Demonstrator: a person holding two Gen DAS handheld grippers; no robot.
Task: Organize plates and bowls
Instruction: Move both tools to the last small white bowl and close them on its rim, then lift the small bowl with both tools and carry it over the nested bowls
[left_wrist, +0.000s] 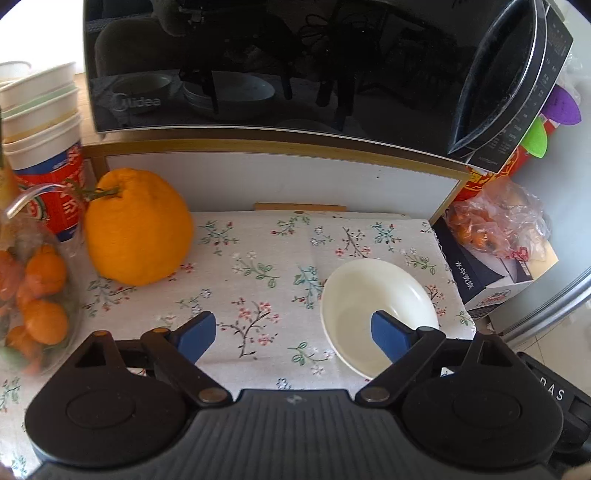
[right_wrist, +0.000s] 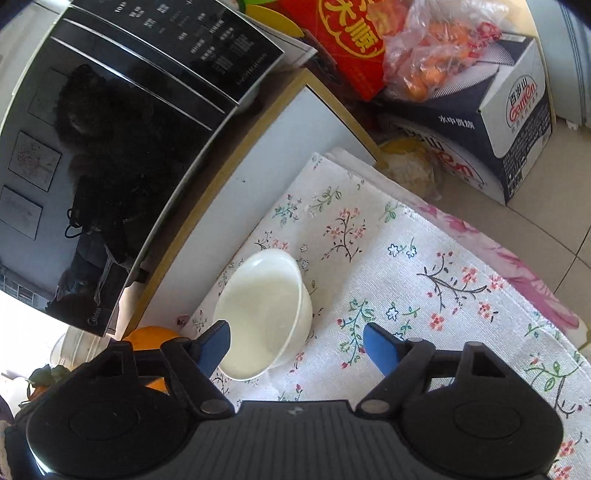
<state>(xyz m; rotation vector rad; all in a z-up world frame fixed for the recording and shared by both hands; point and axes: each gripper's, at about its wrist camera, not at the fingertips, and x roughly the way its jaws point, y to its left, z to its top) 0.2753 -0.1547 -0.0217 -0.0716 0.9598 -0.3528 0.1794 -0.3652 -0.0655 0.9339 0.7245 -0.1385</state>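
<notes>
A single white bowl (left_wrist: 369, 295) stands upright and empty on the flowered cloth (left_wrist: 258, 273), close to the cloth's right edge. My left gripper (left_wrist: 291, 336) is open over the cloth; its right fingertip (left_wrist: 388, 338) shows in front of the bowl's inside, while its left one hangs over bare cloth. In the right wrist view the same bowl (right_wrist: 266, 314) lies by the left fingertip (right_wrist: 214, 347) of my right gripper (right_wrist: 299, 345). That gripper is open too, and the bowl's right wall sits in the gap with no pad pressing on it.
A black microwave (left_wrist: 258, 66) sits on a white shelf board (left_wrist: 280, 177) behind the cloth. A large orange citrus (left_wrist: 136, 229), stacked paper tubs (left_wrist: 44, 122) and a bag of small oranges (left_wrist: 33, 295) crowd the left. Boxes (right_wrist: 491, 122) and a bagged fruit pile (right_wrist: 436, 48) stand right.
</notes>
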